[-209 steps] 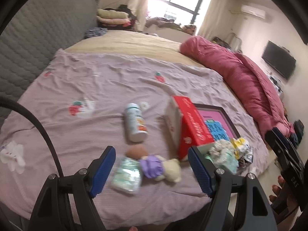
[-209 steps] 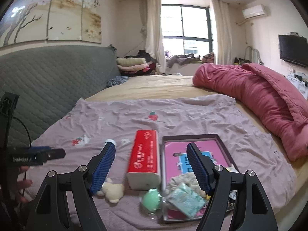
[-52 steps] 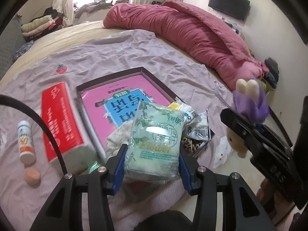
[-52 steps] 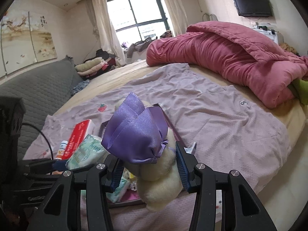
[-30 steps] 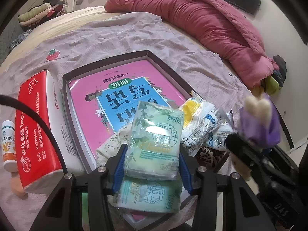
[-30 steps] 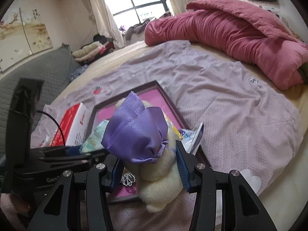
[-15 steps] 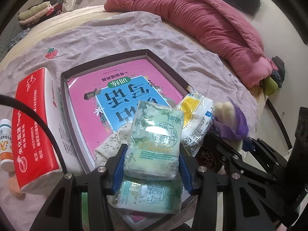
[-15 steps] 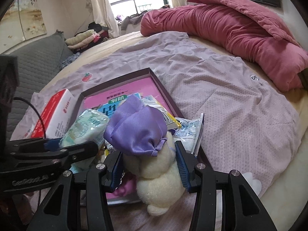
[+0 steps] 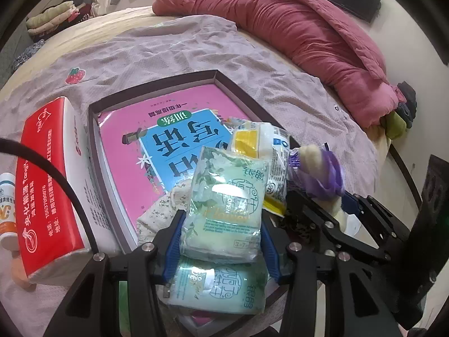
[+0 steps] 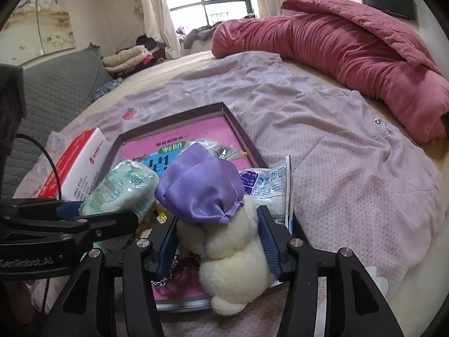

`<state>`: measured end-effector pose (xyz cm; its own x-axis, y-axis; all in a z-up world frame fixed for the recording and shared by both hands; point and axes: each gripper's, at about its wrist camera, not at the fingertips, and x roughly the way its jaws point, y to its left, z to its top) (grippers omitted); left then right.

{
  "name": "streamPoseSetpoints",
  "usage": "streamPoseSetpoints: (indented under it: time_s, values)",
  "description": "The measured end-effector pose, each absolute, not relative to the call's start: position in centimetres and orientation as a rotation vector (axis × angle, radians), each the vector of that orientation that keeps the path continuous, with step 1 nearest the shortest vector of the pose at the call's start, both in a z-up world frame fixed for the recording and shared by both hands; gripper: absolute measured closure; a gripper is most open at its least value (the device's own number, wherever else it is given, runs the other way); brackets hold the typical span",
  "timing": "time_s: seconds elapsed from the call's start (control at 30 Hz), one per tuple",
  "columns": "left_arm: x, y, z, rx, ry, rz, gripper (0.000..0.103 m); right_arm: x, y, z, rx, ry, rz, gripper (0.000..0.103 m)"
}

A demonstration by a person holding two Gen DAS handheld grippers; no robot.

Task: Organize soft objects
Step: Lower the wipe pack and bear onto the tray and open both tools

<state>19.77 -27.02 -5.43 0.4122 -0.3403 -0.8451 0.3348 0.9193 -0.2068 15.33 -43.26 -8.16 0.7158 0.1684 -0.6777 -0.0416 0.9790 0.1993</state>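
The right gripper (image 10: 217, 237) is letting go: its jaws are opening around the cream plush toy (image 10: 233, 261) with the purple satin bow (image 10: 200, 193), which a second ago hung higher and now sits low over the near right corner of the dark-framed tray (image 10: 238, 129), seemingly resting on its near edge. That suggests the toy is being delivered among the soft things gathered there. The left gripper (image 9: 221, 241) has not shifted and remains clenched on a pale green tissue pack (image 9: 224, 205), held just above a second such pack (image 9: 219, 289) lying in the tray's near end. Both grippers tilt steeply down, the right one beside the left. A red tissue box (image 9: 47, 174) lies left of the tray.
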Motion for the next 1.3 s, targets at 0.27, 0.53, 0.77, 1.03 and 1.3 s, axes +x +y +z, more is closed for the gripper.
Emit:
streamPoseSetpoints:
  time_s: [0.27,0.53,0.77,1.03,1.3]
  values:
    - [19.9,-26.7,-5.5,-0.028,1.069,-0.426,0.053,13.9,-44.0,-7.1,0.175,0.71,0.12,0.03]
    - [19.9,-26.7,-5.5,-0.033,1.073,-0.427,0.053,13.1,-44.3,-6.4,0.187,0.685,0.135,0.028]
    - [19.9,-26.7,-5.5,-0.033,1.074,-0.427,0.053,12.7,-44.9,-6.3,0.244,0.67,0.152,0.028]
    - [19.8,-27.1,-5.5,-0.024,1.076,-0.435,0.053,12.4,-45.3,-6.2,0.307,0.655,0.161,0.028]
    - [19.7,-28.2,-5.7,0.024,1.084,-0.447,0.053,12.4,-45.5,-6.2,0.31,0.66,0.142,0.028]
